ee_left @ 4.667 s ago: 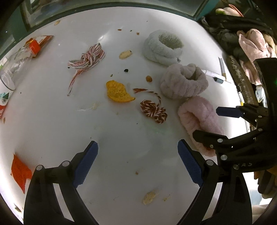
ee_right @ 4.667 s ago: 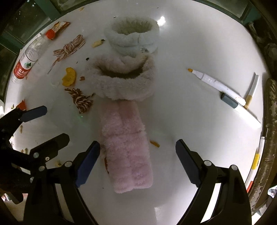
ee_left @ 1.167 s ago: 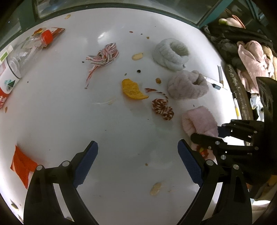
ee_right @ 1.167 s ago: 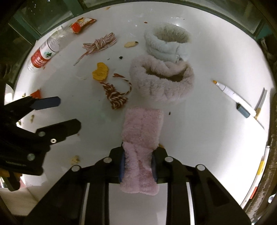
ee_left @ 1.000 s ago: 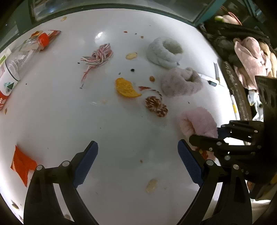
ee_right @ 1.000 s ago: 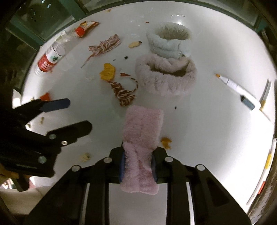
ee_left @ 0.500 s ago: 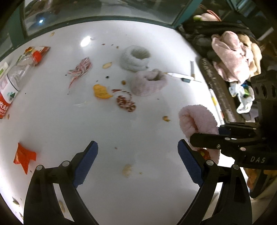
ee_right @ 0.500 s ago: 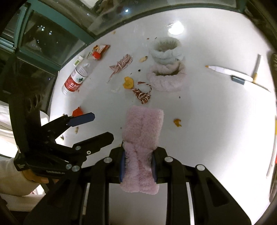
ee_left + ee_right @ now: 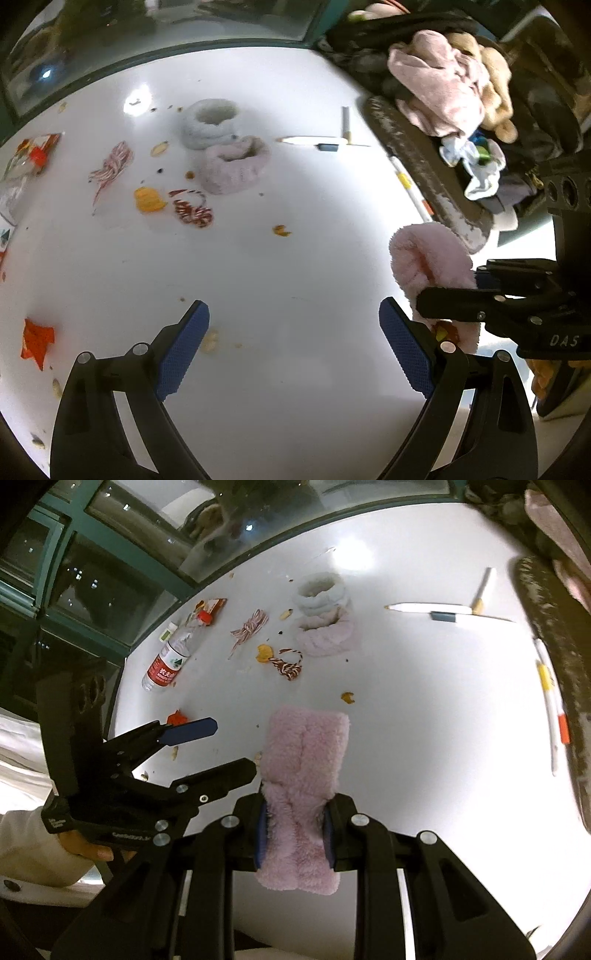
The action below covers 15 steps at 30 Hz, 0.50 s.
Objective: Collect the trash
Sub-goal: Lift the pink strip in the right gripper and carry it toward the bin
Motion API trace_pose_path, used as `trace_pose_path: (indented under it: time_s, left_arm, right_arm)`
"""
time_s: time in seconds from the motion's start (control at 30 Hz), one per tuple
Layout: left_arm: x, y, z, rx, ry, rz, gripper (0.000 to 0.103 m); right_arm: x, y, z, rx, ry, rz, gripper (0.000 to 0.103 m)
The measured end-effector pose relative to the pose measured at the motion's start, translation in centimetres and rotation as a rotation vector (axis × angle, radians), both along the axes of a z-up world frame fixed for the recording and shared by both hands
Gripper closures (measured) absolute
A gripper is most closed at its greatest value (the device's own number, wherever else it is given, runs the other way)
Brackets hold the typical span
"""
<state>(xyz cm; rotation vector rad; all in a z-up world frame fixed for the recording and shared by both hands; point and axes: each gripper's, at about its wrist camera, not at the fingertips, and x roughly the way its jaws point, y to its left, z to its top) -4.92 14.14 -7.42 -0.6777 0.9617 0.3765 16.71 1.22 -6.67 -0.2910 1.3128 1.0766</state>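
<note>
Jaws of the right gripper (image 9: 294,836) are clamped on a pink fluffy band (image 9: 304,775), low in the middle of the right wrist view. Its long axis runs straight up the frame, away from the camera; the near end hangs below the pads and the far end stands clear above the white desk (image 9: 424,709). From the left wrist view the same band (image 9: 428,266) shows at the right edge as a rounded loop, its lower part hidden behind the black finger of the right gripper.

Jaws of the left gripper (image 9: 293,350) stand wide apart with nothing between them, only bare desk below. In the right wrist view a hand (image 9: 90,847) at lower left carries it, half hidden under the black body.

Further up the frame lie scraps: an orange wrapper piece (image 9: 37,338) at the left edge, a small orange crumb (image 9: 281,231), a red-and-white string knot (image 9: 194,212) and an orange peel-like bit (image 9: 147,199). Beyond them sit a mauve fluffy band (image 9: 234,170) and a pale one (image 9: 210,123), touching. A plastic bottle (image 9: 168,662) lies on its side at upper left of the right wrist view; pens (image 9: 436,611) lie at upper right. The heap of cloth (image 9: 439,81) at upper right of the left wrist view is hard to make out.
</note>
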Motion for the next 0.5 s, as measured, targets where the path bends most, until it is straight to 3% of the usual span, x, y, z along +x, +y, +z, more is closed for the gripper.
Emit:
trace_pose_path:
  time_s: [0.5]
  left_arm:
    - [3.8,-7.0,4.1,0.027,-0.076,-0.245,0.013]
  right_arm:
    - [-2.8,-9.5,3.4,0.053,-0.044,-0.157,0.079]
